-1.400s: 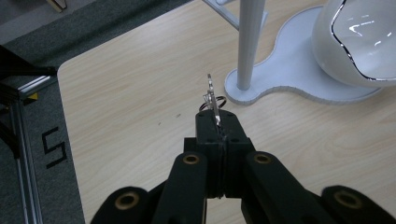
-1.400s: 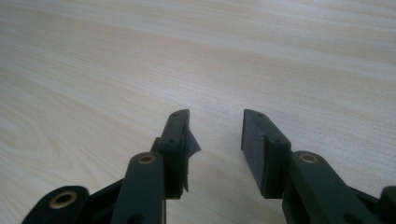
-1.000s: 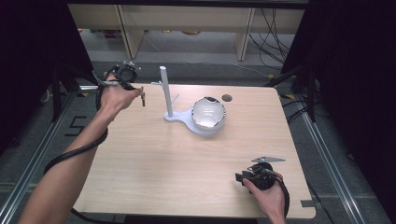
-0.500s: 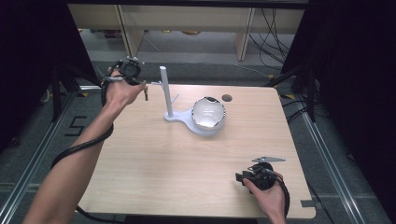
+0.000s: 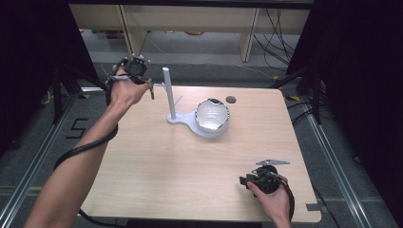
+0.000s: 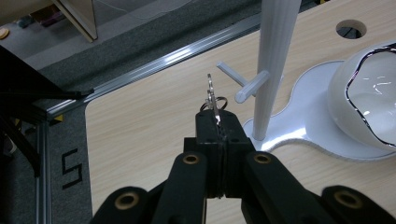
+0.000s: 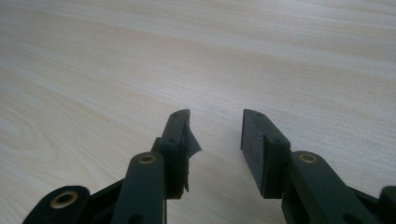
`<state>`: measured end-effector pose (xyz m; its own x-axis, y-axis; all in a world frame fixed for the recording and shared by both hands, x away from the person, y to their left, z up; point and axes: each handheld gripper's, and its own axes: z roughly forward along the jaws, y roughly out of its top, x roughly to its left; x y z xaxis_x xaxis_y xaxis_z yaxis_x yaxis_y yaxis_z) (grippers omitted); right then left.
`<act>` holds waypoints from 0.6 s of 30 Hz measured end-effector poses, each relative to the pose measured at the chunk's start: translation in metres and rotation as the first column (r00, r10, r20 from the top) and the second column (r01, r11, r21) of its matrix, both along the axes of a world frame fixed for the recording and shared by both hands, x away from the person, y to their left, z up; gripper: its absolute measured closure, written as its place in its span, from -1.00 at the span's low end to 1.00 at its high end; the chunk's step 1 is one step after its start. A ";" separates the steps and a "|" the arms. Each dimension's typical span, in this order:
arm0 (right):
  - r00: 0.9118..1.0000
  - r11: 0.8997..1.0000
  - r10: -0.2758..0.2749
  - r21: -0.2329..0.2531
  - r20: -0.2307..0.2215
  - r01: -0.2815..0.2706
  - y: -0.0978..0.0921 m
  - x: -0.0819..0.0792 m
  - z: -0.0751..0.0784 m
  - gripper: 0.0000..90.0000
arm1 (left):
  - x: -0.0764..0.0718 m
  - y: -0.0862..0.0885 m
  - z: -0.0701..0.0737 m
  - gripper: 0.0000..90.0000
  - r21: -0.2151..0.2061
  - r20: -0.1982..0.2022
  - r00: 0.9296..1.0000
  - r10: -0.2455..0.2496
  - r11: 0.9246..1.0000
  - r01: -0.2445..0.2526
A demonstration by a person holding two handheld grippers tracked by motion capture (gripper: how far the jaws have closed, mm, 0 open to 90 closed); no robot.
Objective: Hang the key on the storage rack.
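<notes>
Since a second ago the left gripper (image 5: pixel 151 90) has risen and drawn in from the table's far left corner toward the post (image 5: pixel 168 93), while the right gripper (image 5: pixel 244 181) has stayed put near the front right edge. The left gripper's jaws are pressed together on a key (image 6: pixel 212 95), a thin metal piece with a small ring at its base that stands up out of the jaw tips; in the left gripper view it hangs in the air just short of the peg (image 6: pixel 243 83) that sticks out sideways from the white post. The key and the peg are near but apart. The post rises from a flat white base (image 5: pixel 187 121) on the wooden table (image 5: pixel 157 175), and a glossy white bowl (image 5: pixel 213 115) sits on the wider end of that base, beside a round hole (image 5: pixel 231 99) in the tabletop. The right gripper (image 7: pixel 215 128) rests low over bare wood, its jaws parted with nothing between them. A person's forearms reach in from the near side of the table, one to each gripper.
</notes>
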<state>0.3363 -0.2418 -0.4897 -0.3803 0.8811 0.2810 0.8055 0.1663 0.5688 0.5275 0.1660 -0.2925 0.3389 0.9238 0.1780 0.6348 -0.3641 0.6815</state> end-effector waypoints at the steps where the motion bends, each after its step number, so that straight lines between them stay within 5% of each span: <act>1: 1.000 1.000 -0.002 0.001 0.001 0.002 0.000 0.000 0.000 0.40 | 0.000 0.000 0.000 0.96 0.003 -0.004 1.000 -0.004 1.000 0.004; 7: 1.000 1.000 -0.008 -0.006 0.001 0.008 -0.001 0.001 -0.001 0.40 | -0.002 -0.002 0.000 0.96 0.019 -0.008 1.000 -0.009 1.000 0.009; 8: 0.999 1.000 -0.013 0.003 -0.035 0.014 -0.001 0.000 0.000 0.40 | -0.002 -0.003 0.000 0.96 0.014 -0.009 1.000 -0.015 1.000 0.015; 10: 1.000 1.000 -0.003 -0.008 0.001 0.003 -0.001 0.001 -0.002 0.40 | -0.004 -0.004 0.002 0.96 0.014 -0.008 1.000 -0.019 1.000 0.019; 18: 1.000 1.000 -0.004 -0.008 -0.003 0.004 0.000 0.001 -0.003 0.41 | -0.007 -0.006 0.009 0.96 0.028 -0.006 1.000 -0.021 0.999 0.021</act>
<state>0.3377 -0.2417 -0.4923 -0.3758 0.8850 0.2748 0.8077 0.1674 0.5653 0.5203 0.1601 -0.2837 0.3588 0.9113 0.2018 0.6306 -0.3961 0.6675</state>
